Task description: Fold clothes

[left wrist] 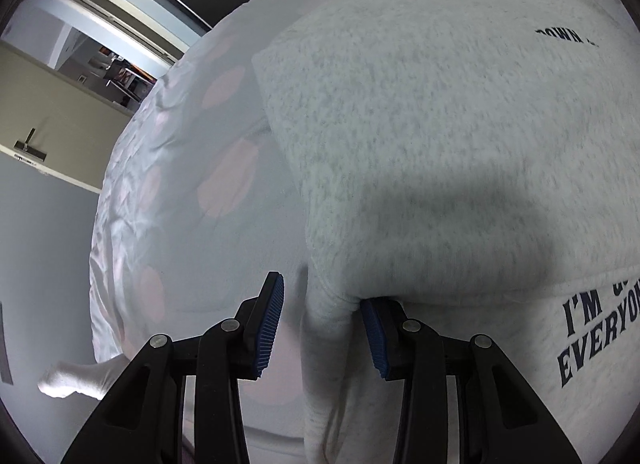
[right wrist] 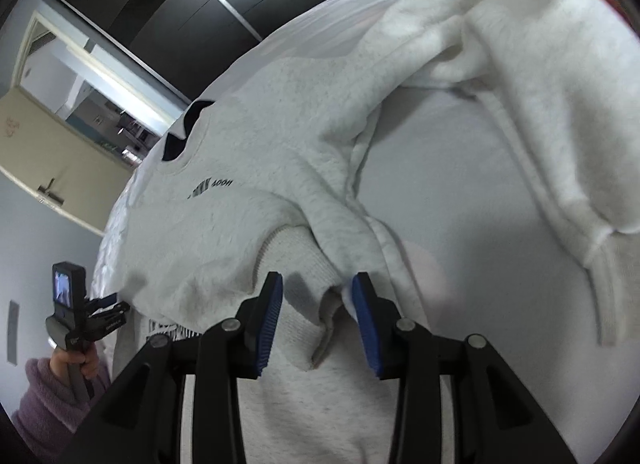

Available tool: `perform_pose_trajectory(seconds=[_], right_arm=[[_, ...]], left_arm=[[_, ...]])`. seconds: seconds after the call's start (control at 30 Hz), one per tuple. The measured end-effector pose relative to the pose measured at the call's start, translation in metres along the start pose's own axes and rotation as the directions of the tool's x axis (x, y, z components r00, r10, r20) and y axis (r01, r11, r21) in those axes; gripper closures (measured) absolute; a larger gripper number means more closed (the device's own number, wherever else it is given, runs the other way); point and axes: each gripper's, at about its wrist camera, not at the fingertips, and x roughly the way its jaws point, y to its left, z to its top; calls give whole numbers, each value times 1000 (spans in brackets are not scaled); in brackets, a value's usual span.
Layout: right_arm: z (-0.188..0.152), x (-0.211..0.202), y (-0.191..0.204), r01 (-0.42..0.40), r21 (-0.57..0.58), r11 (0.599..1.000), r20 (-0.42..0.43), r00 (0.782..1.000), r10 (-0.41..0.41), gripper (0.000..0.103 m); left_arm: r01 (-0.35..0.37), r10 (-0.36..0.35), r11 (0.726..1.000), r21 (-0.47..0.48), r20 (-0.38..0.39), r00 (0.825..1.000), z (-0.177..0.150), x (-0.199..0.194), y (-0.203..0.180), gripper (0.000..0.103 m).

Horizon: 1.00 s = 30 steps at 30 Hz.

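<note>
- Left wrist view: the left tool (left wrist: pixel 322 330) points steeply down at the near left edge of the sweatshirt (left wrist: pixel 440 135), which lies spread on the bed (left wrist: pixel 192 167), collar at the far end.
- A folded ridge of the sweatshirt's edge stands between the blue pads (left wrist: pixel 272 324). The right-hand pad touches the cloth; the other stands clear of it, so the tool is released, with nothing gripped.
- To do this step well, I judge the tool should drop a little further and take the whole ridge, both layers, before it clenches; a grip on one layer would pull the fold askew.
- A white sock (left wrist: pixel 76 380) lies off the bed's edge, apart from the work.
- Right wrist view: the right tool (right wrist: pixel 316 320) is tilted down at the bunched hem, where a sleeve (right wrist: pixel 540 111) is folded back over the body.
- A cloth fold hangs between its pads, but a gap shows on the left side, so it too is released.
- At far left a hand (right wrist: pixel 76 360) in a fleecy sleeve (right wrist: pixel 48 400) holds the left tool low, at the sweatshirt's edge.
- Both grips should match, so the hem lifts level.
</note>
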Motion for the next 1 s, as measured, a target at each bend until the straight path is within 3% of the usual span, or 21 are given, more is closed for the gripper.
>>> perform_pose_trajectory(seconds=[0.07, 0.13, 0.27, 0.4, 0.47, 0.5, 0.57, 0.73, 0.9, 1.0], right_arm=[[-4, -12, 5, 15, -7, 1000, 30, 999, -14, 67], [-9, -8, 9, -1, -2, 1000, -21, 1000, 1, 67], [-16, 17, 12, 36, 4, 999, -127, 991, -35, 67], [-4, 30, 8, -64, 107, 992, -141, 987, 79, 67], [8, 30, 6, -97, 157, 983, -125, 985, 117, 74], [14, 29, 6, -98, 172, 980, -119, 986, 119, 86], [28, 27, 13, -89, 160, 983, -113, 988, 108, 92], [81, 9, 89, -23, -24, 999, -94, 995, 20, 96], [126, -36, 192, -100, -201, 974, 24, 994, 107, 96], [129, -57, 219, -86, -259, 962, 70, 992, 107, 96]], left_arm=[[25, -25, 999, -35, 8, 1000, -1, -1, 4, 71], [54, -53, 995, -79, 13, 998, 0, -2, 8, 79], [100, -96, 982, -158, 35, 995, -2, -9, 19, 82], [145, -137, 965, -218, 53, 989, -5, -10, 33, 85], [175, -169, 948, -265, 48, 985, -8, -6, 43, 85], [192, -188, 937, -290, 44, 981, -10, -5, 47, 85], [214, -212, 919, -333, 43, 976, -12, -1, 54, 85], [257, -270, 862, -438, 34, 962, -16, 9, 71, 86], [291, -333, 796, -531, 18, 943, -23, 22, 90, 86], [294, -344, 764, -574, 22, 939, -28, 27, 105, 86]])
